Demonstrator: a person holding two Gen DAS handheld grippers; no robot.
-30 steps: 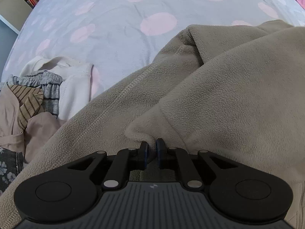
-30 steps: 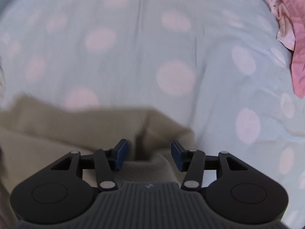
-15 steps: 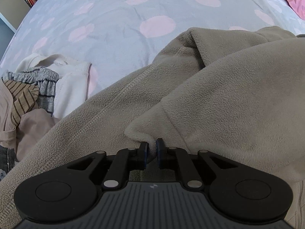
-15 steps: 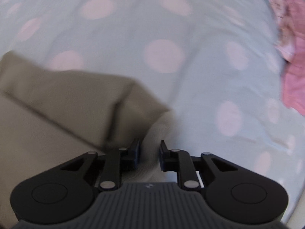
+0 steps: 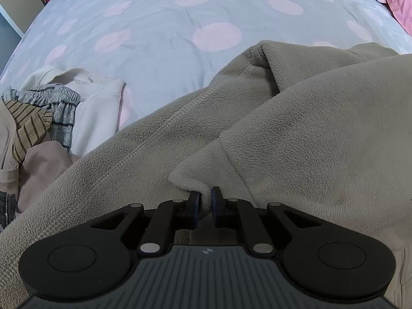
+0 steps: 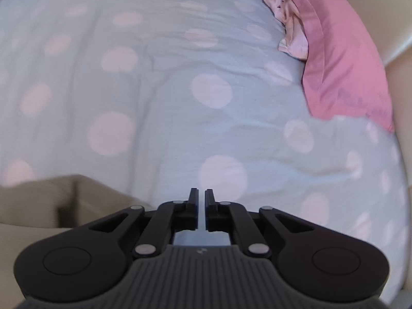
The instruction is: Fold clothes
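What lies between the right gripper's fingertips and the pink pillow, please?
In the right wrist view, only bare polka-dot bedsheet lies between the right gripper and the pink pillow; the beige fleece sits off to the side.

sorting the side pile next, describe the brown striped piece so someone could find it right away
Start from the polka-dot bedspread and go to the heap of clothes at its left edge, beside the big beige fleece. The brown striped piece lies on that heap, against a grey plaid garment and a cream sweatshirt. It alone has thin dark stripes on tan.
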